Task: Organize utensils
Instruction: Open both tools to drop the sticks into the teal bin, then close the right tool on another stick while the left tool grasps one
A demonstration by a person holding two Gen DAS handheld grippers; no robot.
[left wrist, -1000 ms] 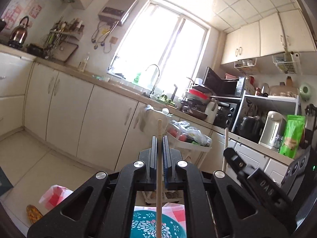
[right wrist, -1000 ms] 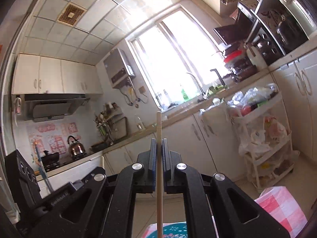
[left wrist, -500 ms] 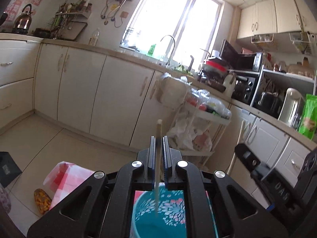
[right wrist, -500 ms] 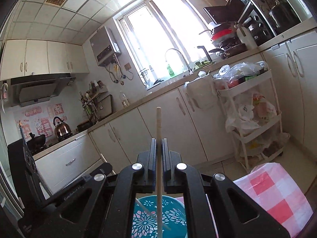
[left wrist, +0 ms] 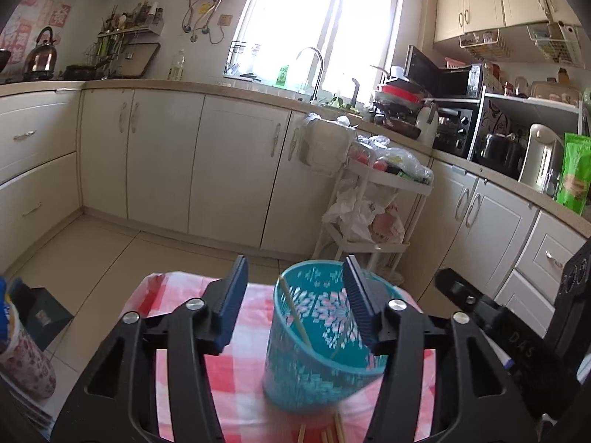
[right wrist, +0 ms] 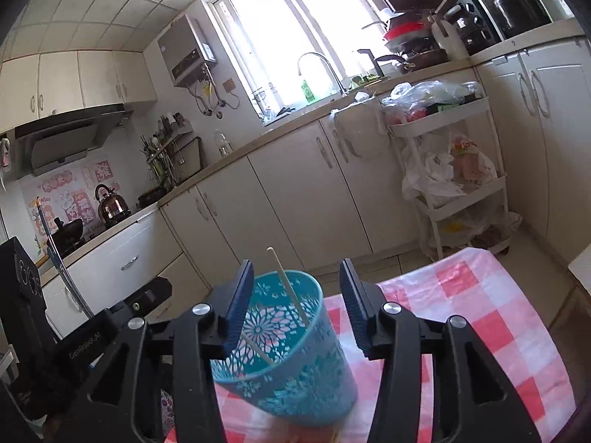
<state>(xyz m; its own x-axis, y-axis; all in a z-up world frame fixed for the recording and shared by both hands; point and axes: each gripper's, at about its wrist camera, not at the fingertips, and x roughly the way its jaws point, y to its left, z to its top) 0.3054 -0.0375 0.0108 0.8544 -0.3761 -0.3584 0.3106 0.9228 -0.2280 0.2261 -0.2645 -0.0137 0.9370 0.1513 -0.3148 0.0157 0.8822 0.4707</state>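
A teal perforated cup (left wrist: 314, 369) (right wrist: 295, 380) stands on a table with a red and white checked cloth (left wrist: 243, 369) (right wrist: 480, 313). Two wooden chopsticks lean loose inside it; one chopstick (left wrist: 293, 312) (right wrist: 286, 280) pokes above the rim. My left gripper (left wrist: 295, 280) hovers just over the cup with its jaws opening, and no pad touches anything. My right gripper (right wrist: 295, 269) hovers over the same cup from the other side. Its jaws are opening too, and the chopstick stands free between them. Each gripper shows at the edge of the other's view.
More loose chopsticks (left wrist: 338, 432) lie on the cloth in front of the cup. A flowered container (left wrist: 22, 354) stands at the left. A white trolley (left wrist: 373, 221) (right wrist: 454, 170) with bags and cream cabinets stand beyond the table. A dark box (left wrist: 40, 317) sits on the floor.
Both grippers were shut on an upright chopstick. They sank toward the teal cup and tilted down, then opened. Both chopsticks now lean inside the cup.
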